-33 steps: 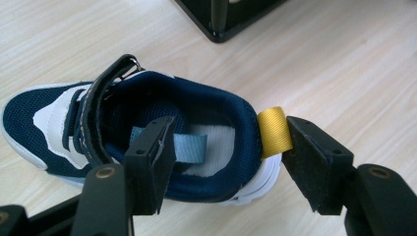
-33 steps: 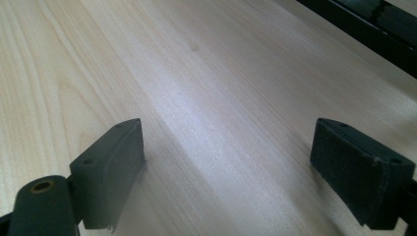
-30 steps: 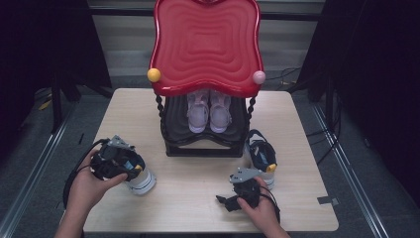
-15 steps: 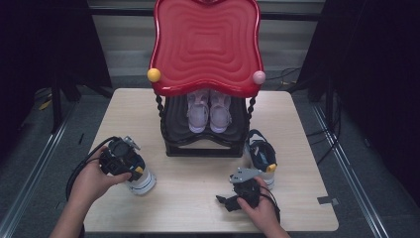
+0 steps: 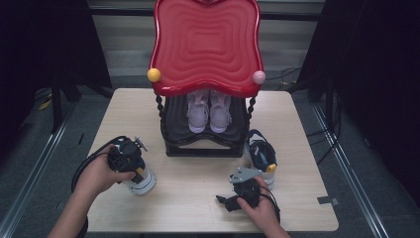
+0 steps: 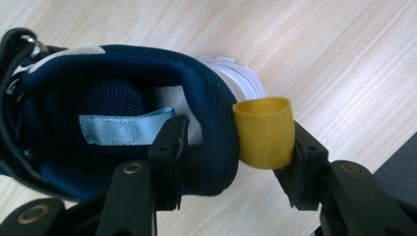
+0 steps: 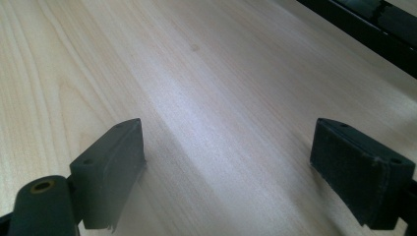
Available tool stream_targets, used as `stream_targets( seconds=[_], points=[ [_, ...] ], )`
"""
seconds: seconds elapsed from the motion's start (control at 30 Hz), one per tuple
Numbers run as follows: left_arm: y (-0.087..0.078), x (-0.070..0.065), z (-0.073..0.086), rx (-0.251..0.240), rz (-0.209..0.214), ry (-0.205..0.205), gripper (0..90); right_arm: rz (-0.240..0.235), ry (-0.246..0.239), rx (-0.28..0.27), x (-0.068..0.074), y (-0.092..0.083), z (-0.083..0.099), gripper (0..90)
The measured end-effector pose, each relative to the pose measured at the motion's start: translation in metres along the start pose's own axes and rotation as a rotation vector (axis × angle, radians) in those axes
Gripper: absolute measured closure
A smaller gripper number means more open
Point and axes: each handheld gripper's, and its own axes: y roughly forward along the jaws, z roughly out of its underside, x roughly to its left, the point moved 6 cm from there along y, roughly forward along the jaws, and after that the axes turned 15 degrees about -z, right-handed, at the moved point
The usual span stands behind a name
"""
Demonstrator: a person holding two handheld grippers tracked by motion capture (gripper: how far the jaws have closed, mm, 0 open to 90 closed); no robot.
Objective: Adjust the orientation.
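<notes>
Left gripper [image 6: 236, 162] closing on navy shoe [image 6: 123, 123] heel at table [image 5: 198, 198] front-left: one jaw inside collar, other against yellow loop [image 6: 264, 132], detail high view hides. Right gripper [image 7: 241, 167] spread wide over bare wood.

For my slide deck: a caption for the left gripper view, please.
Left gripper jaws closing around the navy shoe's heel collar, one inside, one behind its yellow pull loop.
</notes>
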Motion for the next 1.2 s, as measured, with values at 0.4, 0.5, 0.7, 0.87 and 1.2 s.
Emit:
stream_targets(
  seconds=[0.4, 0.5, 0.7, 0.87, 1.2],
  points=[
    [0.011, -0.004, -0.008, 0.085, 0.027, 0.037, 52.3, -0.001, -0.001, 0.0, 0.0, 0.0, 0.0, 12.7],
    [0.013, -0.004, -0.011, 0.091, 0.028, 0.041, 54.1, -0.001, -0.001, 0.0, 0.0, 0.0, 0.0, 12.7],
    [0.019, -0.004, -0.011, 0.134, 0.035, 0.057, 57.7, -0.001, -0.001, 0.0, 0.0, 0.0, 0.0, 12.7],
    [0.023, -0.002, -0.01, 0.157, 0.046, 0.081, 62.6, -0.001, -0.001, 0.0, 0.0, 0.0, 0.0, 12.7],
    [0.024, -0.003, -0.011, 0.157, 0.09, 0.065, 71.3, -0.001, -0.001, 0.0, 0.0, 0.0, 0.0, 12.7]
  ],
)
